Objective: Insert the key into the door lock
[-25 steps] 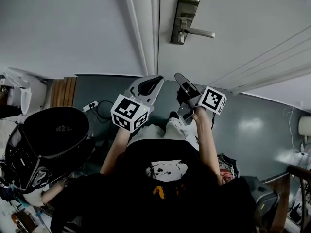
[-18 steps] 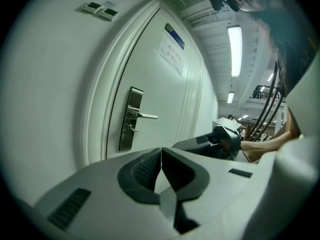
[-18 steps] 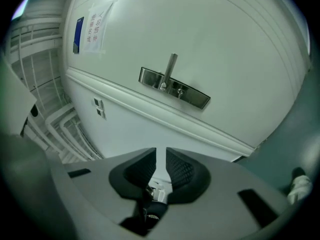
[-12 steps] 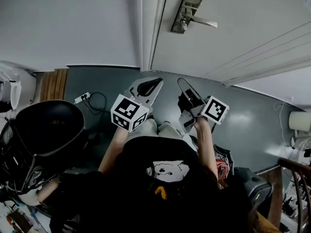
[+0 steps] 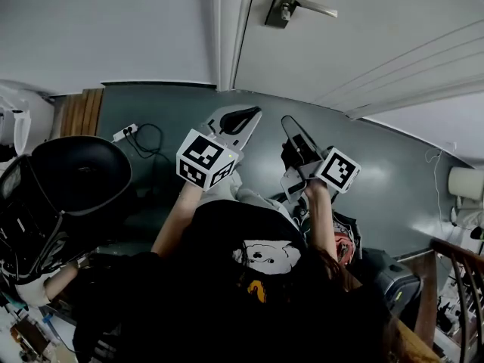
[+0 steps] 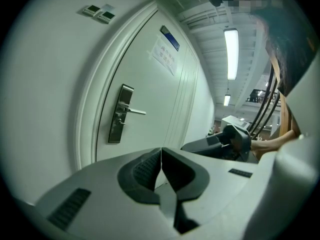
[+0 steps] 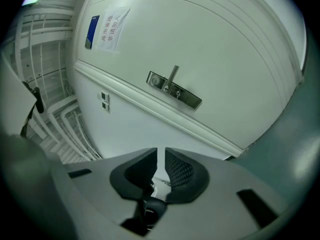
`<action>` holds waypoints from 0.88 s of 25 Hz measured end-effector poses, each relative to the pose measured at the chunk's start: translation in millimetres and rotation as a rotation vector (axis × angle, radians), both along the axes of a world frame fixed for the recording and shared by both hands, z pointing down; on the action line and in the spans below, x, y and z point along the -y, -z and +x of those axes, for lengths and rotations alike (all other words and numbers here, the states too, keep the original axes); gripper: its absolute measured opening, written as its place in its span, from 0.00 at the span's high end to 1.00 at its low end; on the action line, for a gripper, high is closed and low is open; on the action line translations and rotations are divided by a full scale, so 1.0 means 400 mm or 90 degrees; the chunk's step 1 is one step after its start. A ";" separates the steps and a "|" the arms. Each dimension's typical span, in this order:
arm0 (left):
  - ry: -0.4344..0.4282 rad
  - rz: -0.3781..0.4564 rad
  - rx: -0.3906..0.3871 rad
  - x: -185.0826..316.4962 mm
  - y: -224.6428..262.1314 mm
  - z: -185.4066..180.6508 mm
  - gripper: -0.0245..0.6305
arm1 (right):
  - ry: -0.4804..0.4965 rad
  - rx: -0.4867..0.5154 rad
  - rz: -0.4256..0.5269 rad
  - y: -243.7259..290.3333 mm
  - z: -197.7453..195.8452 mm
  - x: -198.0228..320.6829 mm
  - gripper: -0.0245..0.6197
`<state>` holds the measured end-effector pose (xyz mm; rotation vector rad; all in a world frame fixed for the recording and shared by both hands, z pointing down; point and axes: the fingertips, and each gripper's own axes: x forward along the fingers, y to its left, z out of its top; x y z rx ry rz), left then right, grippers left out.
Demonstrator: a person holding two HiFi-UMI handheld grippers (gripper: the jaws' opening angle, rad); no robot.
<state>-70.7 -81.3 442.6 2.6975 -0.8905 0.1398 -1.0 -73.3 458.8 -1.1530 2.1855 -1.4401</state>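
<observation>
Between the right gripper's (image 7: 160, 153) pads a narrow slit stays, and low in it sits a small dark-headed thing with a bright sliver, apparently the key (image 7: 151, 204), clamped there. The left gripper (image 6: 161, 151) is squeezed tight, pads touching, holding nothing. Both are held low over the grey floor (image 5: 393, 172) and point toward the white door (image 6: 150, 84), well apart from it. The door lock (image 7: 175, 90), a metal plate with a lever handle, sits beside the door frame (image 5: 231, 29). Higher on the door hang a paper notice (image 7: 111, 30) and a blue label (image 7: 92, 31), their print too small to read. Two wall switches (image 6: 99, 13) sit beyond the frame. A power strip (image 5: 125, 133) lies by the wall.
</observation>
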 end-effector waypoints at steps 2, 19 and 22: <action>-0.007 -0.004 0.006 -0.039 0.007 0.012 0.95 | -0.002 -0.012 0.003 0.006 0.009 -0.039 0.91; -0.062 -0.003 0.053 -0.337 0.025 0.121 0.95 | -0.014 -0.080 0.063 0.030 0.079 -0.341 0.93; -0.068 0.003 0.054 -0.378 0.031 0.141 0.95 | -0.018 -0.078 0.076 0.039 0.096 -0.378 0.93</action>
